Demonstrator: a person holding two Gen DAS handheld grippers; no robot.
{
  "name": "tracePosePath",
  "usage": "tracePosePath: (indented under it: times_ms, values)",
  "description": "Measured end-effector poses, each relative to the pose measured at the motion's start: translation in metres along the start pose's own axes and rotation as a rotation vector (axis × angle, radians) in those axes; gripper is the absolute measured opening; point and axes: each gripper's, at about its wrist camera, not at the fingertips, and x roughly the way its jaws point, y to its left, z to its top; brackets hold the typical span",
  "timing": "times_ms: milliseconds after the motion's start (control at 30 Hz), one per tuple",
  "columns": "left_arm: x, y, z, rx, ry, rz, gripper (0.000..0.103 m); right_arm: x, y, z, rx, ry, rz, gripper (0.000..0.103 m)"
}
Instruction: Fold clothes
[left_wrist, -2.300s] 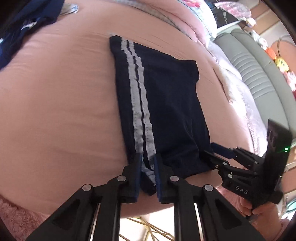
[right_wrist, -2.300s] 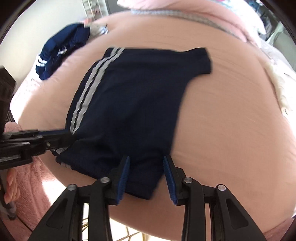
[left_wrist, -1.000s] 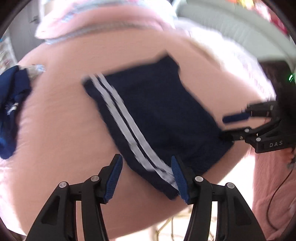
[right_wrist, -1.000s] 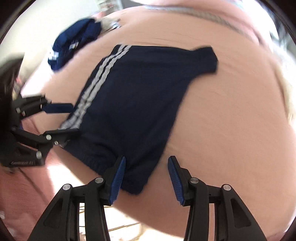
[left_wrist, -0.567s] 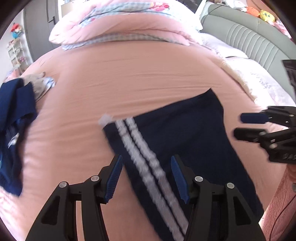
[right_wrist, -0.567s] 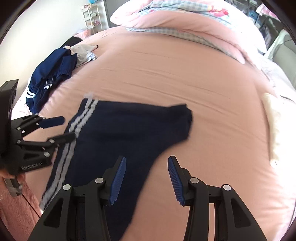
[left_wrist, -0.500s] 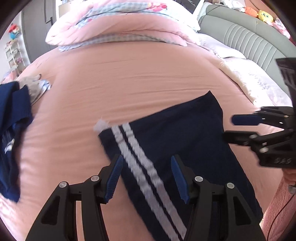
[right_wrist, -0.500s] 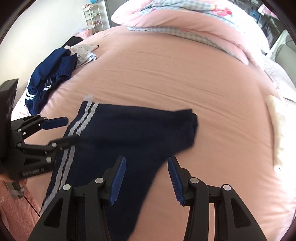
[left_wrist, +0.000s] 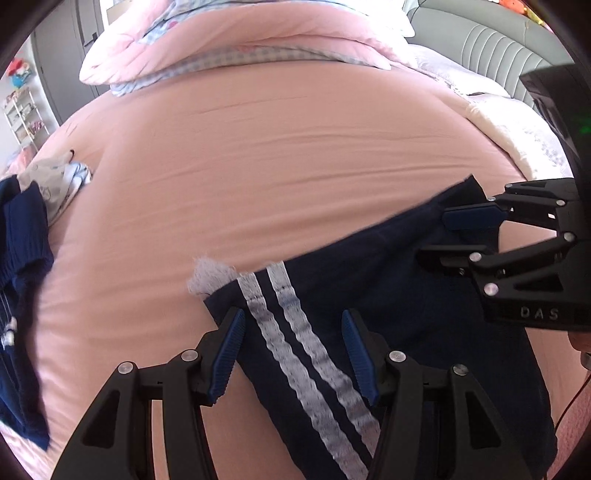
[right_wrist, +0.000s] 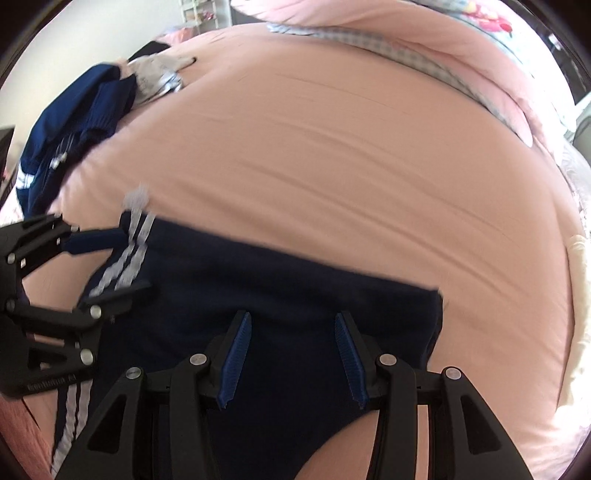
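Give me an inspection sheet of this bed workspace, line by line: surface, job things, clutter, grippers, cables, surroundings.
Surface: pink sheet, lightly creased.
Job's things: navy shorts with two white stripes, spread flat at the near edge.
Clutter: navy garment pile and a pale garment at the left.
Grippers: left gripper open over the stripes; right gripper open over the shorts; neither grips cloth.
Cables: thin cable at the right edge.
Surroundings: pink duvet, grey headboard, shelf.

You face a bed (left_wrist: 295, 147) with a pink sheet, a pink quilt (left_wrist: 240, 40) heaped at its far edge, a grey headboard (left_wrist: 491, 44) right, white shelves (left_wrist: 22, 114) far left.
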Motion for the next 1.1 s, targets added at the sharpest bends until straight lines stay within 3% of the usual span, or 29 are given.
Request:
tracePosePath:
  times_ms: [167, 300, 467, 700, 900, 1000, 1033, 1067, 1100]
  values:
    - [0.0, 0.008, 0.013, -0.077, 0.0, -0.02, 0.051, 0.0, -0.009, 0.018, 0.057, -0.03, 0.013, 0.046]
    - [-0.02, 0.006, -0.002, -0.14, -0.004, -0.031, 0.052, -0.014, -0.011, 0.018, 0.104, -0.056, 0.05, 0.046]
    - [-0.036, 0.013, -0.046, -0.293, 0.092, -0.095, 0.052, -0.044, 0.025, -0.032, 0.084, -0.029, 0.141, 0.047]
    - [-0.078, -0.01, -0.093, -0.351, 0.139, -0.124, 0.051, -0.074, 0.069, -0.127, 0.0, 0.061, 0.142, 0.047]
    - [-0.081, -0.028, -0.121, -0.396, 0.198, -0.192, 0.051, -0.079, 0.062, -0.155, 0.001, 0.078, 0.036, 0.047]
    - [-0.071, -0.034, -0.121, -0.399, 0.196, -0.204, 0.051, -0.088, 0.05, -0.161, 0.08, 0.063, 0.067, 0.047]
    - [-0.072, -0.036, -0.122, -0.402, 0.189, -0.216, 0.047, -0.091, 0.045, -0.163, 0.108, 0.058, 0.08, 0.047]
    - [-0.073, -0.041, -0.122, -0.392, 0.175, -0.237, 0.019, -0.091, 0.045, -0.164, 0.114, 0.055, 0.081, 0.047]
    - [-0.076, -0.045, -0.124, -0.368, 0.166, -0.262, 0.009, -0.092, 0.047, -0.165, 0.113, 0.054, 0.078, 0.047]
